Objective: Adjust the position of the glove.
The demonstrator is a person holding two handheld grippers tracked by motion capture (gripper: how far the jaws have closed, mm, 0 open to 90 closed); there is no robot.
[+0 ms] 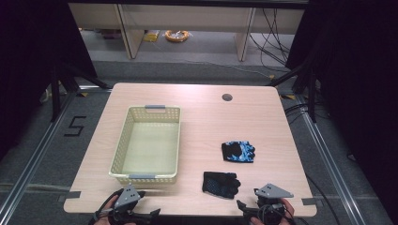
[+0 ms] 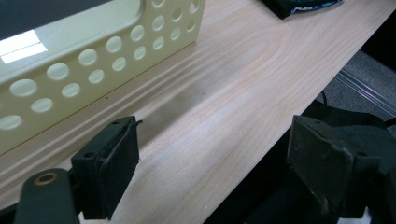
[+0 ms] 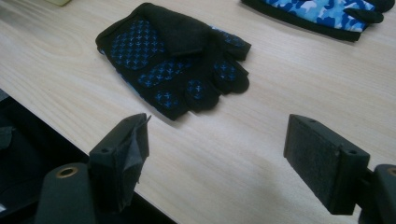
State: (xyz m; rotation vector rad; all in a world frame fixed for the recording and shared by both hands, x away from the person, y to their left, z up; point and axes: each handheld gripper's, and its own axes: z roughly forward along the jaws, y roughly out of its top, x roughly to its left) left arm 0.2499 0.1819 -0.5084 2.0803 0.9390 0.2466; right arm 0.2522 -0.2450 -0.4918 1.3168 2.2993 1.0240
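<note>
The near glove (image 1: pixel 220 183) lies palm up on the table (image 1: pixel 202 112) in the high view, at about eleven o'clock from our right gripper (image 1: pixel 241 206), nothing between them. The blue-patterned glove (image 1: pixel 238 151) rests apart at one o'clock of it, the cream basket (image 1: pixel 146 177) at nine. Our left gripper (image 1: pixel 150 213) hangs at the near edge below the basket.

In the left gripper view we see jaws spread, bare wood between, the basket wall at eleven o'clock.

In the right gripper view our jaws gape wide; the near glove sits at twelve o'clock, unobstructed.
</note>
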